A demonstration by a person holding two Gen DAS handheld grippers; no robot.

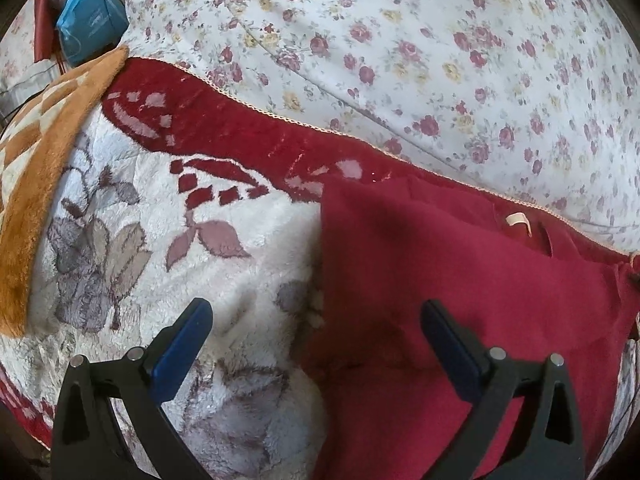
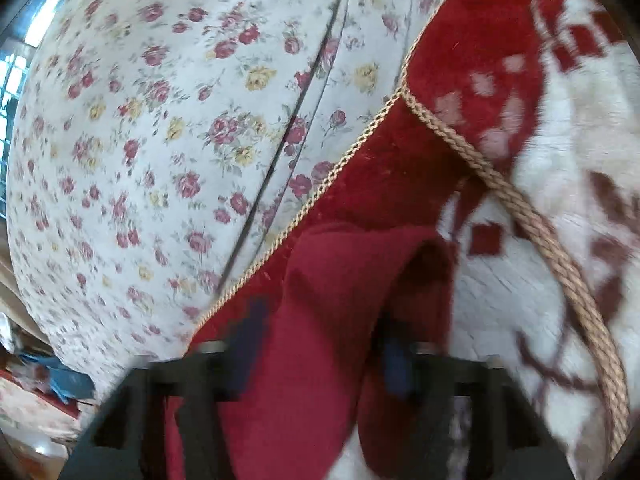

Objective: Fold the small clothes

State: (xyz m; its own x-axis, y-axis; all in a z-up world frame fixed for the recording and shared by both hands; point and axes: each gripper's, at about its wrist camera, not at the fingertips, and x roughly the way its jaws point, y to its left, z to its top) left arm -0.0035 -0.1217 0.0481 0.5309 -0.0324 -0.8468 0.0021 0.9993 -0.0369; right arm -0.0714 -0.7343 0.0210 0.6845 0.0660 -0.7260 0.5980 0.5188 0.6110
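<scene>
Left gripper [image 1: 316, 336] hangs released over the fleece blanket [image 1: 240, 240], beside the red garment's [image 1: 440, 280] left edge. Right gripper [image 2: 320, 344], blurred, looks clenched on a garment fold. Pin that edge, then lay the fold flat.

One red garment [image 1: 460, 280], one plush blanket [image 1: 240, 232], one floral sheet [image 1: 440, 40], one blue bag [image 1: 90, 20]

The left wrist camera looked steeply down from fairly close over the plush blanket [image 1: 224, 216], toward its corded edge and the floral sheet [image 1: 440, 40] beyond. The right wrist camera sat much closer at that same edge. Both views shared the red garment [image 1: 440, 280].
</scene>
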